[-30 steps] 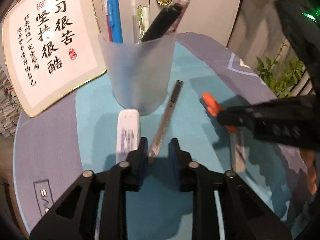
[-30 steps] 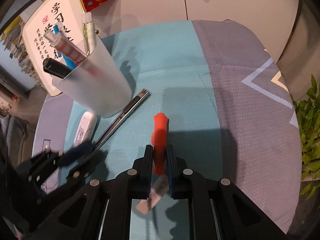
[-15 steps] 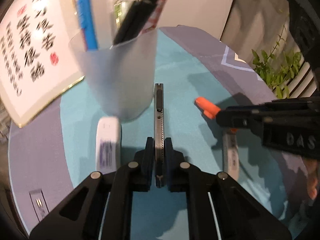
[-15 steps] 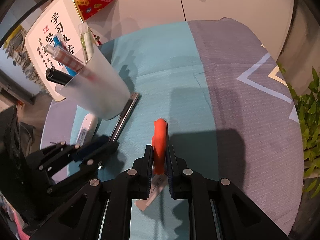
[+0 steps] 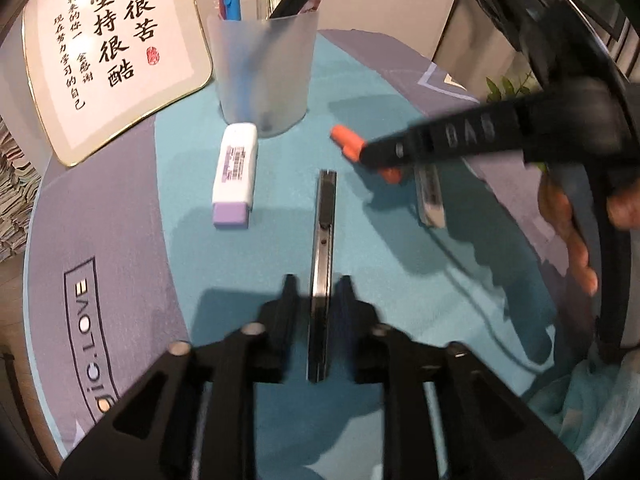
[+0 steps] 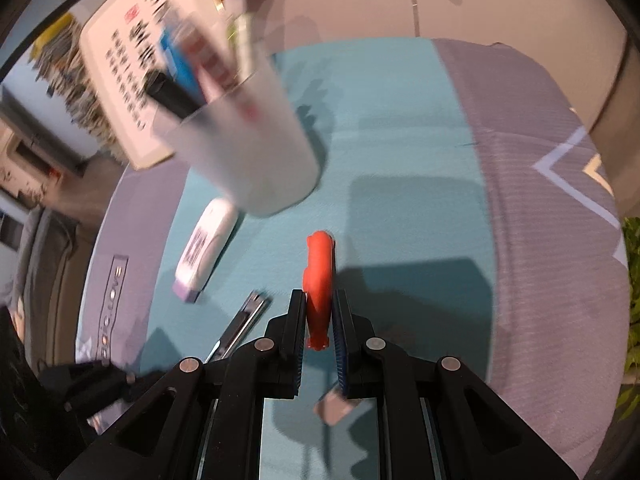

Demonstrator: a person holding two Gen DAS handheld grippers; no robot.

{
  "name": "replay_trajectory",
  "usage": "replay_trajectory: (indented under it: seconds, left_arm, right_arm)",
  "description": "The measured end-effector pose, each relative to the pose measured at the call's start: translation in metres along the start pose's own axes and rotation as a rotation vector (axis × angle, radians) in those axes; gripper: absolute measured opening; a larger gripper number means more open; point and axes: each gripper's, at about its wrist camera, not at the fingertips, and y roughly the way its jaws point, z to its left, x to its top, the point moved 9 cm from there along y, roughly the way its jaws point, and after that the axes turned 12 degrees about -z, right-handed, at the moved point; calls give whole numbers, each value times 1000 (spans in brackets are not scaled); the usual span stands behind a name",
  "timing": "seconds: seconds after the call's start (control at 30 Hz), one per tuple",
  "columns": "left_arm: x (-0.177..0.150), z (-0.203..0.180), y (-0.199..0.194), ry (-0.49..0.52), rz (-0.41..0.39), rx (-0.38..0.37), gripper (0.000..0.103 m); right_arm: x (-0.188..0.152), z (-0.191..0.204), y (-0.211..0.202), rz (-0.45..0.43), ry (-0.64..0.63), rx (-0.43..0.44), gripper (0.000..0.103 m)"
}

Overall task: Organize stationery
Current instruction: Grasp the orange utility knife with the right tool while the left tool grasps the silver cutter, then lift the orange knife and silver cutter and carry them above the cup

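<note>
My left gripper (image 5: 318,286) is open; a metal utility knife (image 5: 323,256) lies on the teal mat between its fingers, untouched. My right gripper (image 6: 319,300) is shut on an orange-capped marker (image 6: 319,276) and holds it above the mat; it also shows in the left wrist view (image 5: 350,146). A frosted pen cup (image 5: 264,68) with several pens stands at the back; it also shows in the right wrist view (image 6: 244,160). A white correction tape with a purple end (image 5: 236,174) lies beside the cup.
A framed calligraphy board (image 5: 108,48) leans at the back left. The grey-purple mat border (image 6: 540,240) spreads to the right. A green plant (image 5: 508,88) stands off the right edge. A white wall (image 6: 480,8) is behind.
My left gripper, shut on the knife half a second ago, has opened and pulled back; the knife now lies farther from the cup. My right gripper has lifted the marker toward the cup.
</note>
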Motion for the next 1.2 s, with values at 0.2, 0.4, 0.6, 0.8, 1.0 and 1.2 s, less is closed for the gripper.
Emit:
replay_trajectory:
  seconds: [0.2,0.4,0.6,0.8,1.0,1.2]
  left_arm:
    - [20,-7,23,34,-14,18,42]
    - [37,-6,37,29,-28,27,40]
    - [46,0,42,18,-44,25,9]
    - [43,7,25,-40,-67,11,9]
    - [48,16,-17,-67,-156,21,9]
    - [52,25,-57,-92,-233,34,9]
  right_arm:
    - [-3,-2,1,36,23,16,14]
    - [0,-7,3,44,74,16,14]
    - [5,-5,5,43,62,5,15]
    - [7,3,11,40,9,-3,15]
    - [3,7,5,12,-28,-15,14]
    - [6,15,-32,-83,-33,15,14]
